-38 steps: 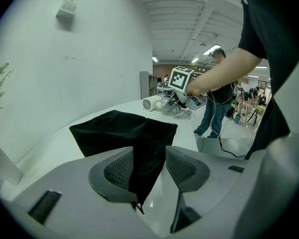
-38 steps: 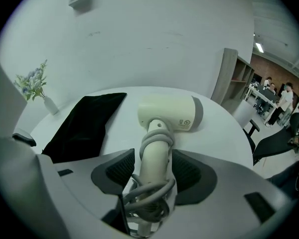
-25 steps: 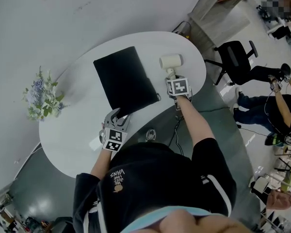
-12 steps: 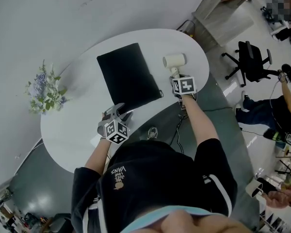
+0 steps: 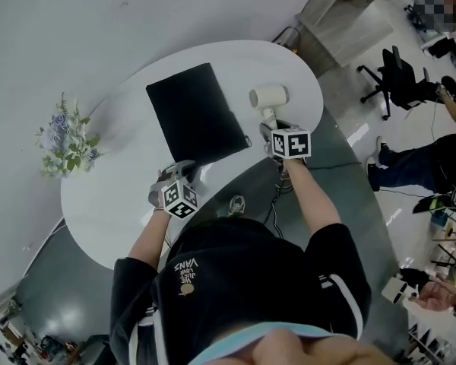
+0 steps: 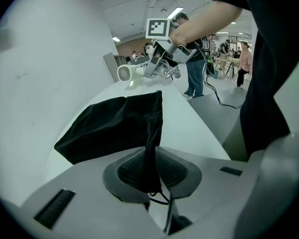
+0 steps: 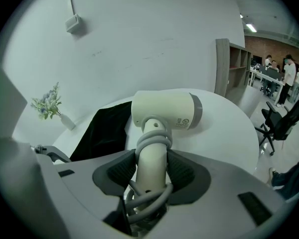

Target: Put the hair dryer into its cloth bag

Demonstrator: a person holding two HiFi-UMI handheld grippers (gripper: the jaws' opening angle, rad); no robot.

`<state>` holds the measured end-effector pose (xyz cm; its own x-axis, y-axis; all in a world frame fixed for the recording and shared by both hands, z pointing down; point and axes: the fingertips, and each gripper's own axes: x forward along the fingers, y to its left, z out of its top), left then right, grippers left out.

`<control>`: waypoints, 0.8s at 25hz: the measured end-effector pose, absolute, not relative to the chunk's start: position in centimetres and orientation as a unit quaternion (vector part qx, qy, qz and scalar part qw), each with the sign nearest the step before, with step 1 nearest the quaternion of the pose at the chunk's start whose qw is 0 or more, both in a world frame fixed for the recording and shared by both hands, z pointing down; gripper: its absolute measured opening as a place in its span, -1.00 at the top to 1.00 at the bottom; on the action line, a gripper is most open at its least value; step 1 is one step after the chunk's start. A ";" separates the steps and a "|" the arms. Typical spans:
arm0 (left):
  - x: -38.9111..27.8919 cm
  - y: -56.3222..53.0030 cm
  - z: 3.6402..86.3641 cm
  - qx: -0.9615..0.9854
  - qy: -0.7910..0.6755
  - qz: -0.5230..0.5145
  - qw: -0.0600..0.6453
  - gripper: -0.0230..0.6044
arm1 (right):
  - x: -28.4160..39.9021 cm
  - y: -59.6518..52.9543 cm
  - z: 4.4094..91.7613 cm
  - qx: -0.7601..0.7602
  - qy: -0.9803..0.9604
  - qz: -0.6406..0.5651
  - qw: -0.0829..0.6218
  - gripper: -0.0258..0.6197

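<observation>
Closed down since a second ago with the left tongs (image 6: 148, 168): wide over the near edge of the flat black cloth bag (image 5: 194, 122) then, narrow now, with a fold of fabric and a thin cord pinched between the pads. No visible change on the right tongs (image 7: 152, 171): clamped on the handle of the cream-white hair dryer (image 7: 164, 111), with the grey cable (image 7: 152, 146) wound round that handle.

Step in hand, as judged: securing both items, bag edge in the left, dryer in the right, nothing inserted yet. Dryer head just beside the bag's right edge, over the desk; cannot tell whether resting or lifted. Bag flat on the desk, far end pointing away.

Next move, probably: lift the pinched edge to gape the mouth, then swing the dryer round and feed it in head first. Needs the mouth held open and the cable kept from snagging. Cannot tell whether one layer or both are pinched; both would keep the mouth shut.

Surroundings: rounded glossy white desk (image 5: 114, 204), small vase of pale blue flowers (image 5: 64, 144) at its left, well apart from the bag. Plain white wall behind. Grey floor, black office chair (image 5: 399, 78), wooden shelf unit (image 5: 349, 14), other people at the far right.
</observation>
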<state>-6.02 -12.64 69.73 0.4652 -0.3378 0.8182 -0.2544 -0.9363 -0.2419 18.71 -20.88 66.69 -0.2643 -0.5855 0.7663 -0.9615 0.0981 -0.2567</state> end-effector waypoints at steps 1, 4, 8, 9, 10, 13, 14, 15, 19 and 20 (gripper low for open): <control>-6.0 -12.7 69.7 -0.856 0.175 -0.485 0.038 0.71 | 18.5 -20.5 66.4 0.552 -0.702 0.380 0.241 0.28; -6.0 -12.7 69.5 -0.860 0.179 -0.478 0.016 0.71 | 17.8 -19.3 65.7 0.546 -0.711 0.381 0.225 0.28; -5.8 -12.5 69.0 -0.866 0.179 -0.466 -0.027 0.71 | 17.2 -17.8 65.2 0.539 -0.719 0.382 0.216 0.28; -5.8 -12.5 68.9 -0.866 0.178 -0.466 -0.032 0.71 | 17.0 -17.5 65.2 0.537 -0.720 0.384 0.214 0.28; -5.8 -12.4 68.9 -0.866 0.177 -0.466 -0.034 0.71 | 16.8 -17.2 65.2 0.535 -0.722 0.385 0.211 0.28; -5.5 -12.2 68.6 -0.868 0.176 -0.463 -0.046 0.71 | 16.5 -16.5 64.9 0.532 -0.725 0.386 0.204 0.28; -5.4 -12.1 68.4 -0.869 0.177 -0.458 -0.055 0.71 | 16.5 -16.3 64.8 0.531 -0.727 0.385 0.203 0.28; -5.3 -12.0 68.2 -0.871 0.179 -0.453 -0.066 0.71 | 16.4 -16.0 64.7 0.530 -0.728 0.384 0.203 0.28; -5.1 -12.0 68.1 -0.872 0.187 -0.440 -0.102 0.71 | 16.0 -14.9 64.8 0.523 -0.733 0.384 0.204 0.28; -5.1 -12.1 68.1 -0.871 0.189 -0.442 -0.101 0.71 | 15.9 -14.7 64.9 0.522 -0.733 0.385 0.203 0.28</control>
<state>-5.15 -12.09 68.12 0.5370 -0.2401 0.8087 -0.4192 -0.9079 0.0088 15.93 -14.65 64.87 -0.3727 -0.6096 0.6996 -0.9220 0.1577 -0.3538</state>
